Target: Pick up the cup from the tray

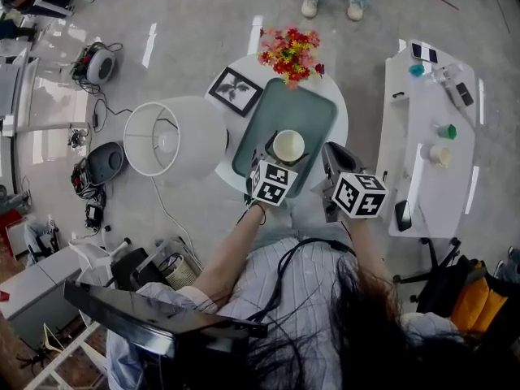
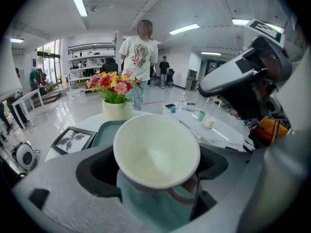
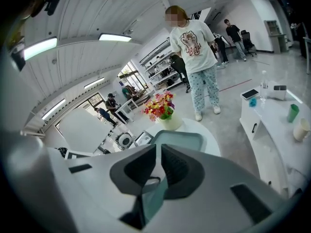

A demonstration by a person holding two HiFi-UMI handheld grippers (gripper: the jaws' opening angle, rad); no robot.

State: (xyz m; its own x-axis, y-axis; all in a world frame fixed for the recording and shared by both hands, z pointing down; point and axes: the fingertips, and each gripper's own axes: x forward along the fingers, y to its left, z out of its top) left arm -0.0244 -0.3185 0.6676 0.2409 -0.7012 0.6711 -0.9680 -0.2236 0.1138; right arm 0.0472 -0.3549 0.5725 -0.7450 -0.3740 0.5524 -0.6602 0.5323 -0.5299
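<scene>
Our left gripper (image 1: 284,154) has its two fingers (image 2: 95,168) squeezed on the cup (image 2: 156,149). The cup sits right between them, with one dark pad on each side. Its open mouth faces up at us. It is white inside, and we see nothing in it. Under the fingers and the cup is the blue-green tray (image 1: 313,112). The cup is over the near end of the tray. We cannot tell if the bottom of the cup touches the tray.

Our right gripper (image 3: 158,154) is just to the right of the left fingers, near the right edge of the tray. Its fingers (image 3: 133,171) are pressed close, with only a thin slit between them. They hold nothing. A bit of the tray shows past their tips.

Past the tips of both pairs of fingers, at the far end of the tray, is a bunch of red, pink and yellow flowers (image 1: 291,55). To the left of the left fingers, a picture frame (image 1: 236,90) lies flat on the round white table (image 1: 342,120). Further left is a big white lamp shade (image 1: 183,136). Beyond the flowers, a person (image 2: 138,52) stands on the floor. Well apart to the right of the right fingers is a long white desk (image 1: 431,193) with small things on it.
</scene>
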